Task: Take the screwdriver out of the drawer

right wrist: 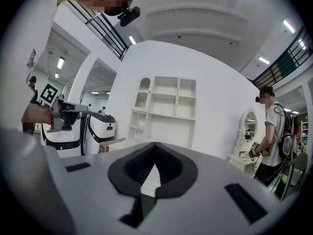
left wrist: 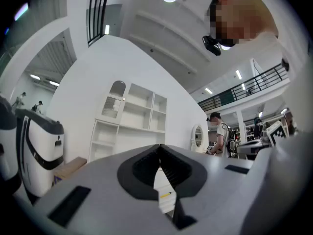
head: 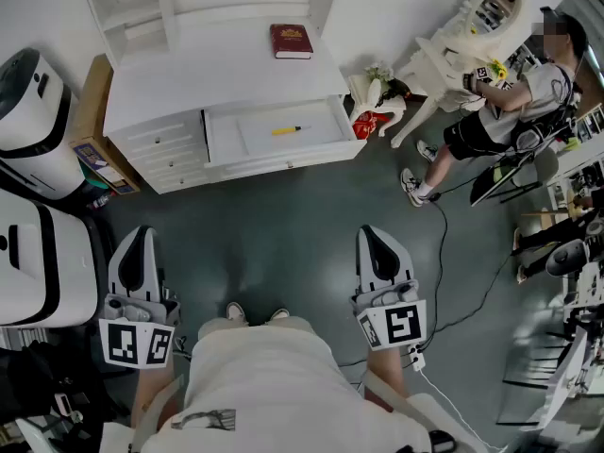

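Observation:
A yellow screwdriver lies in the open drawer of a white desk across the floor from me. In the left gripper view the screwdriver shows as a small yellow mark through the gap under the jaws. My left gripper and right gripper are held low in front of the person's body, well short of the desk. Both point toward it, shut and with nothing between them. The jaw tips meet in the left gripper view and in the right gripper view.
A red book lies on the desk top under white shelves. Large white machines and a cardboard box stand at left. A person stands by a white vanity mirror at right. A cable trails over the grey floor.

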Demonstrator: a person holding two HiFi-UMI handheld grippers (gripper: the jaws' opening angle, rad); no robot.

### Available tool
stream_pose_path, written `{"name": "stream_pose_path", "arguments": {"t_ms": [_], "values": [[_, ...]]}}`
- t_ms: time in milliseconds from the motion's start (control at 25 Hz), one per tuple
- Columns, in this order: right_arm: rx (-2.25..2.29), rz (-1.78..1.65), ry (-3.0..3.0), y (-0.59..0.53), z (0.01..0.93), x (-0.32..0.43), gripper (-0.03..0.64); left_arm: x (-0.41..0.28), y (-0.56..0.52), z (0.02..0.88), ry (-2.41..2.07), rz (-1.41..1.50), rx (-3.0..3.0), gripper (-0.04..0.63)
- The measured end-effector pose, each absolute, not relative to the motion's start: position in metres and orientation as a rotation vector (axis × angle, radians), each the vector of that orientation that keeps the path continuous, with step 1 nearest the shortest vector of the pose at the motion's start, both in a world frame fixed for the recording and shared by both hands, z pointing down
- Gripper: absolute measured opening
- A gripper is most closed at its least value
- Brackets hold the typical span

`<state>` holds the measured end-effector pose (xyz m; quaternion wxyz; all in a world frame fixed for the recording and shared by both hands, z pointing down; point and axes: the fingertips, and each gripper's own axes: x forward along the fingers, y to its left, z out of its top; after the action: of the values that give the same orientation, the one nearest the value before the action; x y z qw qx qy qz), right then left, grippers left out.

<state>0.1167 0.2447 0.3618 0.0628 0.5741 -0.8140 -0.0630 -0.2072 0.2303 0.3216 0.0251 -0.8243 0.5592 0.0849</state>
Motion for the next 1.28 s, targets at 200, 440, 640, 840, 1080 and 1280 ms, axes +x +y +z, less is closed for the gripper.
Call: {"name": "stream_pose_path", "arguments": {"t_ms": [200, 440, 640, 840, 1080, 1280], "values": [[1.735, -0.197, -2.471, 0.254, 0.349, 0.108, 0.008, -0.209, 0.244, 0.313, 1.706, 0.233, -2.562, 0.017], [1.698, -0.223, -2.481, 0.265, 0.346, 0.103, 0.008, -0.211, 0.26, 0.316, 1.735, 0.248, -2.551, 0.016], [1.649, -0.196, -2.506, 0.276, 0.349, 0.107, 0.008, -0.202, 0.269, 0.316, 1.731, 0.251, -2.554, 0.016], [1.566, -0.111, -2.566, 0.283, 0.36, 0.115, 0.051, -0.19, 0.275, 0.319, 1.729, 0.235, -2.563, 0.016], [1.615, -0.072, -2.612, 0.293, 0.352, 0.156, 0.269, -0.165, 0.278, 0.318, 1.698, 0.219, -2.579, 0.017], [1.63, -0.092, -2.617, 0.305, 0.349, 0.182, 0.441, -0.14, 0.285, 0.318, 1.669, 0.193, -2.601, 0.016]]}}
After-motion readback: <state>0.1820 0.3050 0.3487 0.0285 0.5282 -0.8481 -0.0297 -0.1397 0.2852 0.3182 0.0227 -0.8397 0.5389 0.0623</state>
